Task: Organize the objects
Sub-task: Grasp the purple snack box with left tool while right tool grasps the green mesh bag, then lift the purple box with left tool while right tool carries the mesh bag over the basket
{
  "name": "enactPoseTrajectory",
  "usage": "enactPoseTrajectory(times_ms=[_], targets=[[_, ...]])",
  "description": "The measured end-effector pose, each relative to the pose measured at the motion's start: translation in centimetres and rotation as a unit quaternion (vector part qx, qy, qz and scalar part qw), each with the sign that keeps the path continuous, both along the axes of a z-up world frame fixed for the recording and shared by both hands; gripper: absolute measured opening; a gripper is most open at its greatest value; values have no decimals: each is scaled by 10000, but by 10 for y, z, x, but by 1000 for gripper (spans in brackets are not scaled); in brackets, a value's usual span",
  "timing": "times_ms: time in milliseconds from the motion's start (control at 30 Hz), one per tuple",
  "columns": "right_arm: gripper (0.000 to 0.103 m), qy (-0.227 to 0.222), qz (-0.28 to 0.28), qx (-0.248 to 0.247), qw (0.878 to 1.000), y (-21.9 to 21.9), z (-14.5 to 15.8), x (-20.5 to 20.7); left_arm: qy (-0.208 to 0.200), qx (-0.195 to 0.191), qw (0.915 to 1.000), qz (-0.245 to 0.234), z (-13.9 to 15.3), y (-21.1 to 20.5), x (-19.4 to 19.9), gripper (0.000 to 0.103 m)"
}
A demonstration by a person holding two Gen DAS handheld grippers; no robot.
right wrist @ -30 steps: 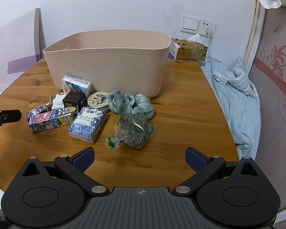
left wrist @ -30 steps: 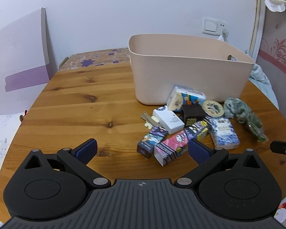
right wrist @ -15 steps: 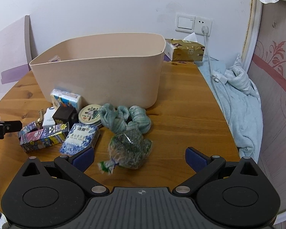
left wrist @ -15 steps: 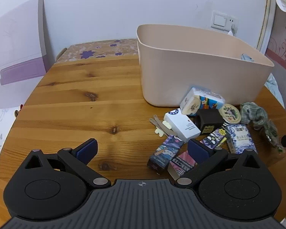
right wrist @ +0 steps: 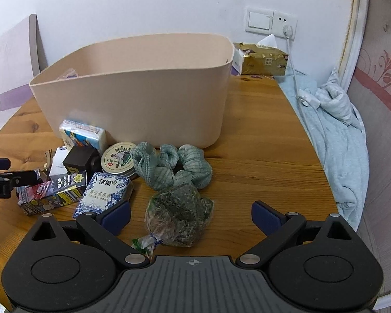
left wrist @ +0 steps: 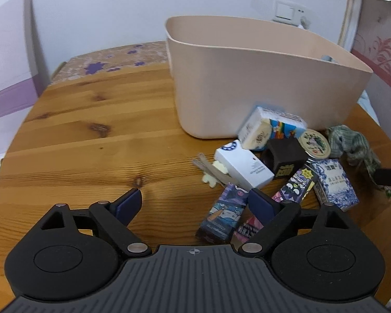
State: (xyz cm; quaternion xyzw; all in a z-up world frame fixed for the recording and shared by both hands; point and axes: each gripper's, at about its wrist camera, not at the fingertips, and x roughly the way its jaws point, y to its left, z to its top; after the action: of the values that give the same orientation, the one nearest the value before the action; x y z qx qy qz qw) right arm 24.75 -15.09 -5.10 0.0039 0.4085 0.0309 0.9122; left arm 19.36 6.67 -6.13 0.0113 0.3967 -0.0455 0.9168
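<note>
Round wooden table against a white wall. Left gripper: jaws apart, just been closing, nothing gripped; right pad overlaps a cartoon-printed carton, contact uncertain. Right gripper: jaws spread, released, straddling a bagged green bundle. Beige bin stands behind the clutter.

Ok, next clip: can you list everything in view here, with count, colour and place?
bin: 1, beige, back of table
table: 1, wood
tissue packs: 2, blue-white, by bin and front
tin: 1, round, pale, before bin
black box: 1, mid pile
white box: 1, pile's left
cartoon boxes: about 3, multicoloured, pile front
cloth: 1, green, right of tin
bag: 1, clear, dark-green contents, front
left tongs: open, jaws just closing, nothing between
right tongs: open over bag
</note>
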Motion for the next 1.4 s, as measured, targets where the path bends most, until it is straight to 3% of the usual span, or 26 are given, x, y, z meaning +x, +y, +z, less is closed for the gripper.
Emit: enactPoseTrajectory(times_ms=[233, 400, 567, 633, 767, 867, 933, 1167, 1400], targets=[[94, 177, 102, -42, 9998, 6, -11, 11, 261, 68, 9996, -110, -14, -3, 8, 91], [87, 260, 98, -32, 9996, 5, -16, 13, 179, 128, 9996, -153, -16, -3, 6, 90], [73, 268, 48, 40, 9996, 3, -21, 13, 94, 118, 9997, -185, -18, -1, 6, 89], [65, 258, 31, 56, 9996, 2, -22, 13, 39, 112, 9998, -190, -18, -2, 6, 83], [53, 228, 52, -28, 9997, 5, -22, 12, -42, 107, 9997, -197, -14, 0, 5, 50], [43, 196, 78, -65, 9998, 6, -22, 11, -14, 106, 9998, -183, -12, 0, 5, 38], [31, 197, 93, -51, 9997, 6, -21, 10, 1, 96, 9998, -163, -11, 1, 3, 24], [29, 115, 44, 38, 9999, -1, -16, 6, 85, 84, 9999, -27, -5, 6, -5, 23], [29, -105, -35, 63, 9999, -13, 2, -1, -243, 57, 9997, 5, 23, 11, -14, 23]])
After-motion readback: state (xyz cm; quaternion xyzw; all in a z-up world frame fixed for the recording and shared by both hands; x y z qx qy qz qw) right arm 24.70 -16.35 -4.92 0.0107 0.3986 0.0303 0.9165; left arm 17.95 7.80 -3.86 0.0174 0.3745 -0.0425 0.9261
